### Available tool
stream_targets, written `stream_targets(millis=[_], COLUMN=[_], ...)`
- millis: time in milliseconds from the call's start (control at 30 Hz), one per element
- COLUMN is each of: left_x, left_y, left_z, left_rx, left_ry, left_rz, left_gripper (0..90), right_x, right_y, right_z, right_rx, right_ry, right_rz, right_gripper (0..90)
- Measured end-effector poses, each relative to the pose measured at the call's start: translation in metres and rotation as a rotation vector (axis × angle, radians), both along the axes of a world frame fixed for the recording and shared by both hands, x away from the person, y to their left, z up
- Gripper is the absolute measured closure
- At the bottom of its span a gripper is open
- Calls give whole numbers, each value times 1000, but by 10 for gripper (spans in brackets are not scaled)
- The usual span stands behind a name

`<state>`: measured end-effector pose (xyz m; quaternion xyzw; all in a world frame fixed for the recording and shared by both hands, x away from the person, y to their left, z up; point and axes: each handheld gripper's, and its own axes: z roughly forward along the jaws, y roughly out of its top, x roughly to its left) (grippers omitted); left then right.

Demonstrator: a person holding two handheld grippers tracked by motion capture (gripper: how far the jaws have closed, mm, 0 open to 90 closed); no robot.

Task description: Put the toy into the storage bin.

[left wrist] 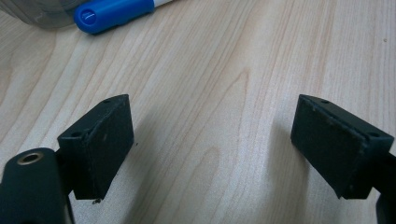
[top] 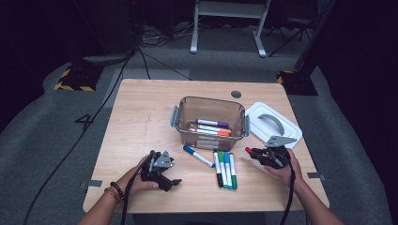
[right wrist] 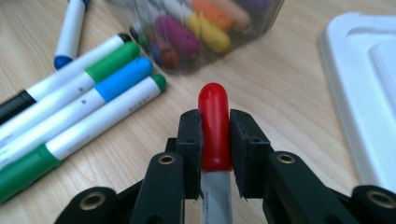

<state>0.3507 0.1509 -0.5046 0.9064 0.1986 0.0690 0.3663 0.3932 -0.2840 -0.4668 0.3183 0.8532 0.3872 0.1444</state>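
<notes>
R gripper (right wrist: 215, 140) clamped on red-capped marker (right wrist: 214, 121), cap poking past jaws; body cut off below. Bin (right wrist: 201, 32) blurred ahead. L gripper (left wrist: 212, 140) open over bare table (left wrist: 224, 70), blue marker (left wrist: 114, 13) ahead-left, cropped.

Close view along a black two-jaw gripper (right wrist: 215, 140) clamped on a red-capped marker with a grey barrel (right wrist: 215, 126) — the rounded red cap sticks out past the pads, above a pale wooden counter (right wrist: 280, 84). To the left, four white-barrelled markers (right wrist: 88, 98) lie side by side, capped black, green, blue and green. A blue-capped marker (right wrist: 70, 32) lies farther back. Behind — blurred — a clear plastic bin of coloured markers (right wrist: 201, 32). A white plastic lid (right wrist: 359, 93) lies at right.
</notes>
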Motion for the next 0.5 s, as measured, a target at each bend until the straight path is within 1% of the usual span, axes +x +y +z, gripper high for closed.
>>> stream_targets(millis=[67,133,200,300,367,433,500], left_x=[0,0,0,0,0,0,0], left_y=[0,0,0,0,0,0,0], left_z=[0,0,0,0,0,0,0], left_rx=[0,0,0,0,0,0,0], left_ry=[0,0,0,0,0,0,0], left_rz=[0,0,0,0,0,0,0], left_gripper=[136,136,136,136,136,136,136], right_x=[-2,-3,-5,-6,-5,-4,-2], right_y=[-5,-8,-11,-15,-15,-16,-15], right_z=[9,18,31,51,61,74,84], right_rx=[32,51,73,109,116,135,141], right_ry=[-28,-54,-95,-142,-167,-191,-210], right_rz=[-10,-9,-8,-8,-2,7,9], right_gripper=[754,754,754,754,754,755,754])
